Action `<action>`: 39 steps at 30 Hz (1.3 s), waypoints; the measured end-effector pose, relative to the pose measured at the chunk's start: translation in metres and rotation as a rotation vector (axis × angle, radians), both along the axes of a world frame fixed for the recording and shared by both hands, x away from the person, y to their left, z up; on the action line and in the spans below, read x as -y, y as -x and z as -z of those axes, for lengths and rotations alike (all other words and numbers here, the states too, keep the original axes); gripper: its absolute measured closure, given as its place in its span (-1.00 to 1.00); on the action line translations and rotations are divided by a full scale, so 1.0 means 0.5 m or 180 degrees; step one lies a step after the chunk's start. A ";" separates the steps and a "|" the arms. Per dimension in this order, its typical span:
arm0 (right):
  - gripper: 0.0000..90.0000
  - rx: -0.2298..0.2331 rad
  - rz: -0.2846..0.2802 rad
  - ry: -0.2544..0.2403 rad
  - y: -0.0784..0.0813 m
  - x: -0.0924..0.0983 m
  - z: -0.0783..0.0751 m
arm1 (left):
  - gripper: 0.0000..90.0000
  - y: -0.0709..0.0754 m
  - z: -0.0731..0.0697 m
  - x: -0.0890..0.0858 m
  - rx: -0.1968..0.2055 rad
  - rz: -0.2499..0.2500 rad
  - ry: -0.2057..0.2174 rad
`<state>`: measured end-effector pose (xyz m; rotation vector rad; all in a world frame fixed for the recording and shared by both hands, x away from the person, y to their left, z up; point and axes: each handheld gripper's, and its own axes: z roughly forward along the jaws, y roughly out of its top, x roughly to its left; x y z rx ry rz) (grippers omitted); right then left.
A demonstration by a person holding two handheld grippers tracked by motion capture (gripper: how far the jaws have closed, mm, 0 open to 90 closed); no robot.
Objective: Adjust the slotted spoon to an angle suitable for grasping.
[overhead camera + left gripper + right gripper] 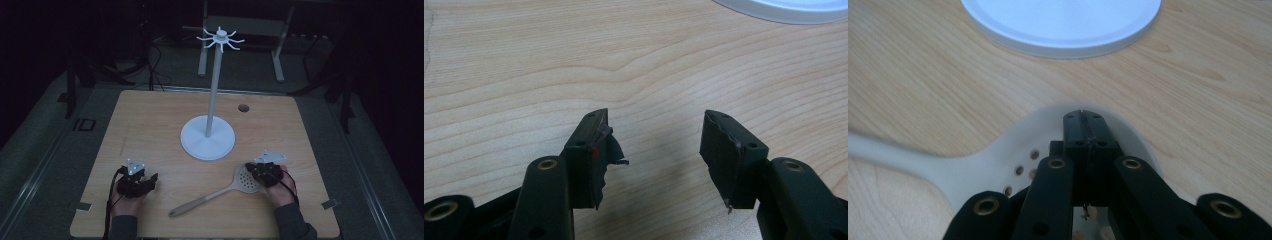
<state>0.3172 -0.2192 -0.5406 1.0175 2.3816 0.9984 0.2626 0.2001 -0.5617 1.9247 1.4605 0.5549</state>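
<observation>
Your right gripper (256,171) sits over the round perforated head of the slotted spoon (215,194). In the right gripper view the jaws are pressed fully together, pad to pad, with nothing between them; the spoon (973,167) lies flat under them on the table (150,130). Whether the jaw tips touch the spoon head, you can't tell from here. The spoon handle runs away toward the near-left, tip near the table's front edge, between your two hands.

Your left gripper (150,181) is well apart from the spoon, low over bare wood, jaws spread wide and holding nothing. Its pads (596,160) look torn and frayed at the edges.

Hard to make out:
- Most of the spoon head is covered by your right gripper in the high view; only a few holes show.
- Spoon handle is blurred and cut off in the right gripper view.
- The white stand (208,137) has its round base cut off at the top edge of both gripper views.
- The room behind the table is dark.

Count: one spoon, one stand with a ring of hooks on top, two grippers, one table.
</observation>
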 end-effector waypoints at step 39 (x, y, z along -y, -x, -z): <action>0.95 -0.0056 -0.0062 0.0271 0.068 0.023 -0.014 | 0.01 0.000 0.000 -0.003 -0.0001 -0.0012 0.0010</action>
